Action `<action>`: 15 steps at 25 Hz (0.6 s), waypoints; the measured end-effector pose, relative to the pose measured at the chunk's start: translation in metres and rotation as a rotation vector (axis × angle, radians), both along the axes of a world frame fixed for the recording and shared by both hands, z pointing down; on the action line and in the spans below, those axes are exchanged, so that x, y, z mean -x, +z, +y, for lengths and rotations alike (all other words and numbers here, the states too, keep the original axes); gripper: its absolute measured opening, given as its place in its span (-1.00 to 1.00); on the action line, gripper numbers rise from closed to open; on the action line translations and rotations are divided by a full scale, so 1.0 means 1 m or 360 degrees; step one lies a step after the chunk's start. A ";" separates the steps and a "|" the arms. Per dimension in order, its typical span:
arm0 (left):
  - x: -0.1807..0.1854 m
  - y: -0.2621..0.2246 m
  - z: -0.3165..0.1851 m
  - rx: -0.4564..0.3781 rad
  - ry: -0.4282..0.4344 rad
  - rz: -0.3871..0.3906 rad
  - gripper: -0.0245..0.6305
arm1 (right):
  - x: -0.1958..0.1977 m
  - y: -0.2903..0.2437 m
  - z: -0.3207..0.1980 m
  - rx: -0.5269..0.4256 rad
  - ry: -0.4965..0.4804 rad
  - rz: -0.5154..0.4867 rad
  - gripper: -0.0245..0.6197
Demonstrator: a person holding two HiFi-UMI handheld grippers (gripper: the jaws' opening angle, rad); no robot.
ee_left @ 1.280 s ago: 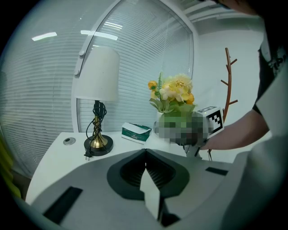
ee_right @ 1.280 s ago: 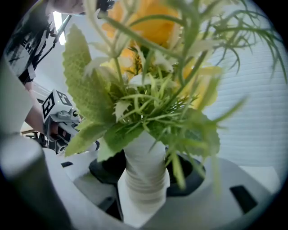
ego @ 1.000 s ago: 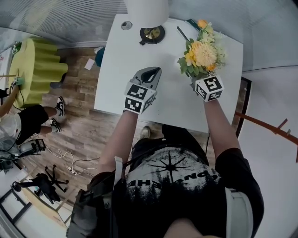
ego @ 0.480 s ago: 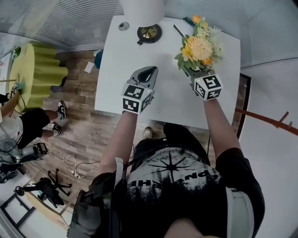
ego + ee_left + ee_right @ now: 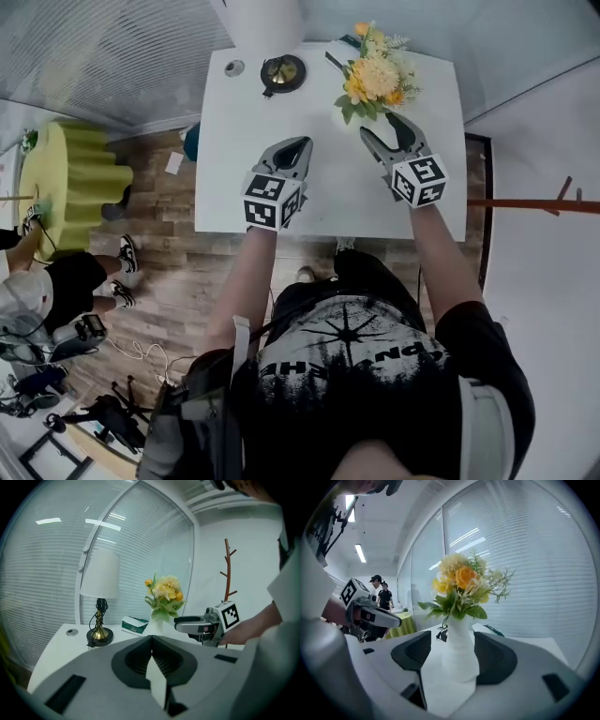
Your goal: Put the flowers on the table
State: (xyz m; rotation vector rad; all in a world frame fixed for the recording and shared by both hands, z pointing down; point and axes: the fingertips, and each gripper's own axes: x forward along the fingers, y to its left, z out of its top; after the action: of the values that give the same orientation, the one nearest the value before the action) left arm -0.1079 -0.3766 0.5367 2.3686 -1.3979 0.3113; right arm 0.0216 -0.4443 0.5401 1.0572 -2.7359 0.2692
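The yellow and orange flowers (image 5: 373,78) stand upright in a white vase (image 5: 459,651) on the white table (image 5: 239,178), near its far right. My right gripper (image 5: 386,131) is open just on the near side of them. Its jaws have just been opening, and in the right gripper view the vase stands between the fingertips with a gap on each side. My left gripper (image 5: 292,148) is shut on nothing and hovers over the table's middle, to the left of the vase. From the left gripper (image 5: 152,641) view, the flowers (image 5: 164,592) and the right gripper (image 5: 182,620) lie ahead.
A lamp with a white shade (image 5: 261,21) and a brass base (image 5: 281,73) stands at the table's far edge, a green tissue box (image 5: 133,624) beside it. A coat rack (image 5: 228,573) rises at the right. A lime-green round table (image 5: 70,173) and people are on the floor at left.
The right gripper's jaws have come off the vase and drawn back toward me, which leaves the flowers standing alone on the table. The left gripper has shifted only slightly.
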 end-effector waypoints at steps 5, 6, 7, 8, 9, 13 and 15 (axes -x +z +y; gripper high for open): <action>-0.003 -0.022 0.019 -0.0078 0.0051 -0.0001 -0.89 | -0.008 -0.025 0.034 -0.0051 0.0021 0.0004 -0.07; -0.005 -0.027 0.023 -0.0094 0.0064 -0.0005 -0.89 | -0.010 -0.030 0.041 -0.0069 0.0021 0.0011 -0.20; -0.006 -0.031 0.027 -0.0110 0.0078 -0.0007 -0.89 | -0.011 -0.037 0.048 -0.0089 0.0020 0.0017 -0.30; -0.007 -0.035 0.032 -0.0125 0.0091 -0.0008 -0.89 | -0.012 -0.043 0.056 -0.0108 0.0019 0.0019 -0.39; -0.008 -0.039 0.037 -0.0139 0.0103 -0.0010 -0.89 | -0.013 -0.049 0.064 -0.0125 0.0019 0.0019 -0.51; -0.009 -0.051 0.059 -0.0182 0.0141 -0.0016 -0.89 | -0.016 -0.069 0.095 -0.0158 0.0033 0.0011 -0.77; -0.009 -0.056 0.069 -0.0196 0.0149 -0.0014 -0.89 | -0.016 -0.076 0.111 -0.0144 0.0036 0.0006 -0.81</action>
State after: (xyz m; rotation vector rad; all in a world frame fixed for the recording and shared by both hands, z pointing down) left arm -0.0984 -0.3072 0.4808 2.5407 -1.3481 0.2680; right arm 0.0375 -0.3328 0.4639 1.1108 -2.7576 0.1475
